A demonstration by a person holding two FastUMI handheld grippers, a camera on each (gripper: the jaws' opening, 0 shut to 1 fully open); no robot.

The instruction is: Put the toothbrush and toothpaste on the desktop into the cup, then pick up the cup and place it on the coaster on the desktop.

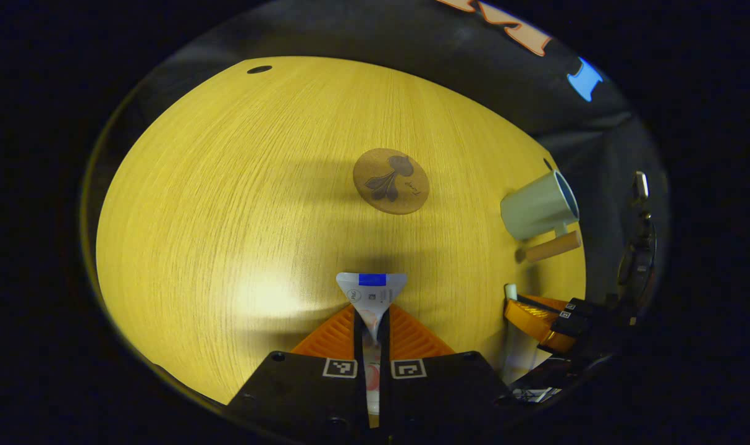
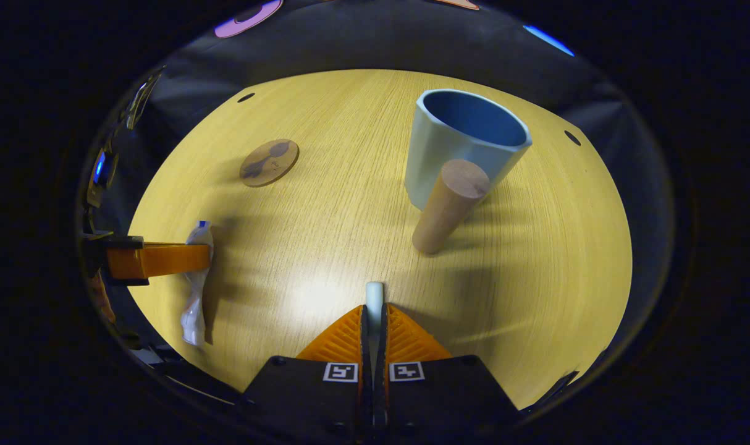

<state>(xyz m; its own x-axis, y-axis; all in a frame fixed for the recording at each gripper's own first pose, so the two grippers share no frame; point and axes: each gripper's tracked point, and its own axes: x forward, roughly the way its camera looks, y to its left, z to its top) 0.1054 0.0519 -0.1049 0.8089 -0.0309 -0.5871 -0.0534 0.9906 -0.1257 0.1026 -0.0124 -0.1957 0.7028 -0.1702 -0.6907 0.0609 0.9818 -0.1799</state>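
Right gripper view: a round, pale wooden surface [image 2: 325, 185] fills most of the scene. Standing on it toward the far right is the cup [image 2: 461, 148], light blue-grey outside and darker blue inside, upright and open at the top. A brown cylindrical wooden handle [image 2: 449, 204] juts from its near side toward the camera. Far left on the surface lies the round cork coaster [image 2: 269, 162], flat, with a dark printed motif, well apart from the cup. At the bottom, the right tool [image 2: 373, 315] has its orange ribbed fingers pressed onto the white toothbrush [image 2: 374, 293], whose end pokes out just beyond the tips. At the left edge, the left tool [image 2: 193, 259] pinches the toothpaste tube [image 2: 196, 284], which hangs crumpled above the surface.

In the left gripper view, the tube's flat crimped end, white with a blue band, sticks out between the closed fingers.
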